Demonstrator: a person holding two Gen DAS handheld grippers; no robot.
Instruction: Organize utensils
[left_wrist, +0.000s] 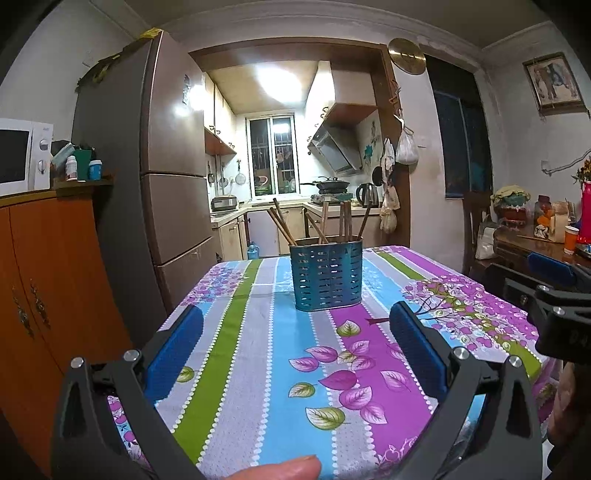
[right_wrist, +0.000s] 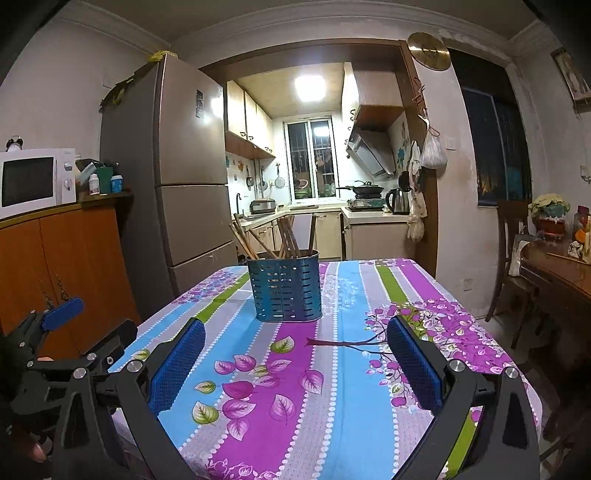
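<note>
A blue perforated metal utensil holder (left_wrist: 327, 275) stands upright on the table, with several brown wooden chopsticks (left_wrist: 282, 223) leaning out of its top. It also shows in the right wrist view (right_wrist: 284, 290), with the chopsticks (right_wrist: 290, 236) in it. My left gripper (left_wrist: 297, 325) is open and empty, held low over the near part of the table, short of the holder. My right gripper (right_wrist: 295, 338) is open and empty, also short of the holder. The right gripper shows at the right edge of the left wrist view (left_wrist: 554, 280), and the left gripper at the left edge of the right wrist view (right_wrist: 77, 317).
The table wears a striped floral cloth (left_wrist: 258, 350). A refrigerator (left_wrist: 173, 177) and an orange cabinet (left_wrist: 40, 295) with a microwave (left_wrist: 22, 155) stand to the left. A wooden chair (right_wrist: 511, 251) and a cluttered side table (right_wrist: 557, 266) stand to the right. A kitchen lies beyond.
</note>
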